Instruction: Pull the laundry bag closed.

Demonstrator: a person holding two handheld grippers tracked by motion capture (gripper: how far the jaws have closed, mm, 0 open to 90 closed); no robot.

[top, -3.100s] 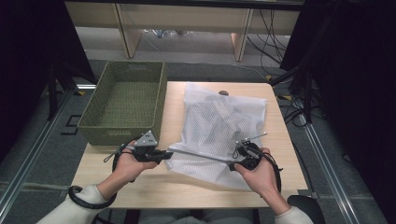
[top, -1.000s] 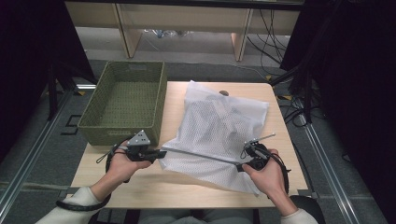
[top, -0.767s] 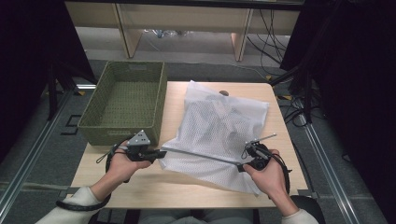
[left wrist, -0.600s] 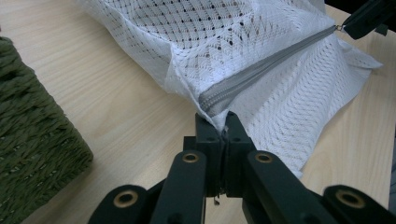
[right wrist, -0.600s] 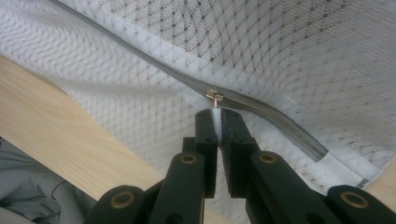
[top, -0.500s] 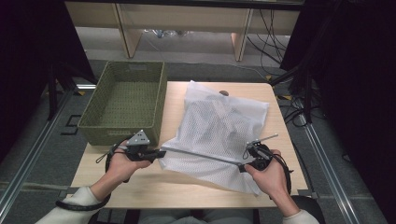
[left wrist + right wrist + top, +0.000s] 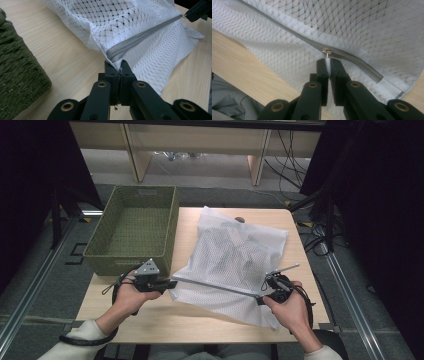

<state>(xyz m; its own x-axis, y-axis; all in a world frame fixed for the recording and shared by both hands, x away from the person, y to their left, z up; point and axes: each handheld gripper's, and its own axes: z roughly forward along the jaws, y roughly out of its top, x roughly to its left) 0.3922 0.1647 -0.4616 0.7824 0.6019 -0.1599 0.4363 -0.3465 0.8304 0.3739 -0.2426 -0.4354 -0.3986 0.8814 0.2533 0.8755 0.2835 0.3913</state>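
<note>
My left gripper [image 7: 117,72] pinches the mesh bag's [image 7: 235,255] left corner at the zipper [image 7: 140,40] end; my right gripper [image 7: 327,62] clamps the zipper pull [image 7: 326,51]. Both hands sit low at the table's [image 7: 165,325] near edge, the zipper taut between them. The high view adds the green basket [image 7: 135,227] far left.

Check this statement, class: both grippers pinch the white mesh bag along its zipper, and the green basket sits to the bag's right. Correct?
Not quite. The high view shows the green basket to the left of the white mesh bag, not its right. The rest holds.
</note>
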